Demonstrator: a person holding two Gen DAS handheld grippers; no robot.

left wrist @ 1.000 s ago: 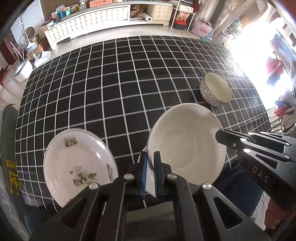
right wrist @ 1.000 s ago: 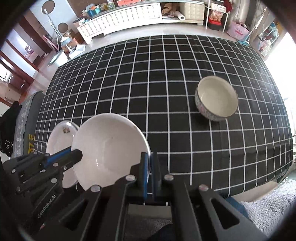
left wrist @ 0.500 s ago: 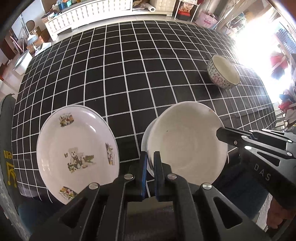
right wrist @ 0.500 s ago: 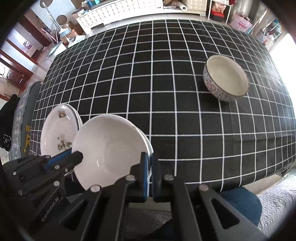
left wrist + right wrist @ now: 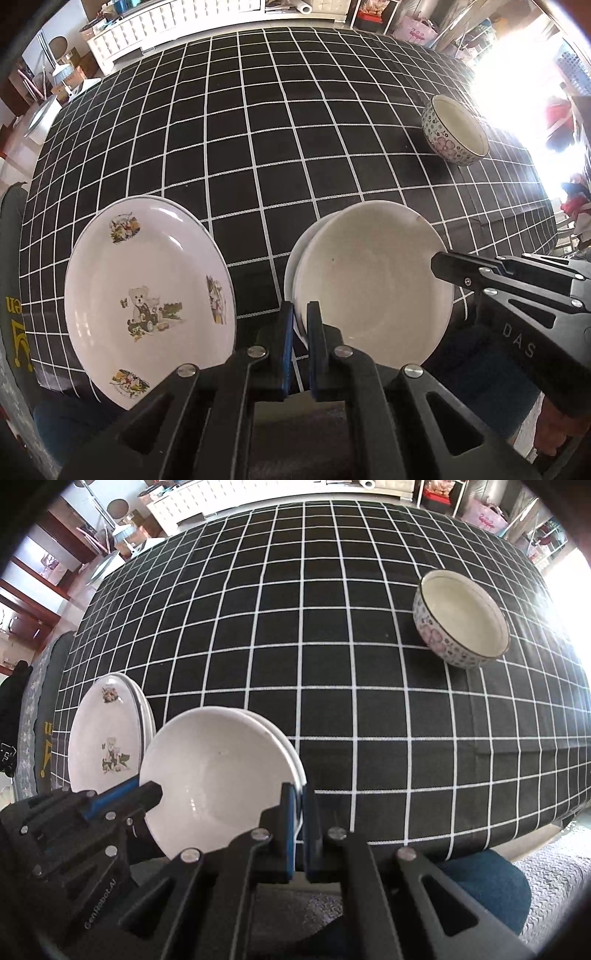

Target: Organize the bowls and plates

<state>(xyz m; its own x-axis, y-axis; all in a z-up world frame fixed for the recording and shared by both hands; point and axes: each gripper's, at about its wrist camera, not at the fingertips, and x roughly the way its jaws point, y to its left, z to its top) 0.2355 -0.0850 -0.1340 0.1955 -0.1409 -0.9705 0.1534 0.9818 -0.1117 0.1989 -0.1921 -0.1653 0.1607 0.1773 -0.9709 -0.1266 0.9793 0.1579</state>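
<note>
step: lower white plate (image 5: 373, 284) onto plate beneath | left gripper (image 5: 300, 325), right gripper (image 5: 299, 805): fingers clamped on opposite rims | tip: descend level, release together

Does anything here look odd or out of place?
Nothing is spilled or visibly broken. The patterned bowl sits alone, far from the plates. Both grippers, left and right, pinch opposite rims of the plain white plates, a stack of two.
</note>
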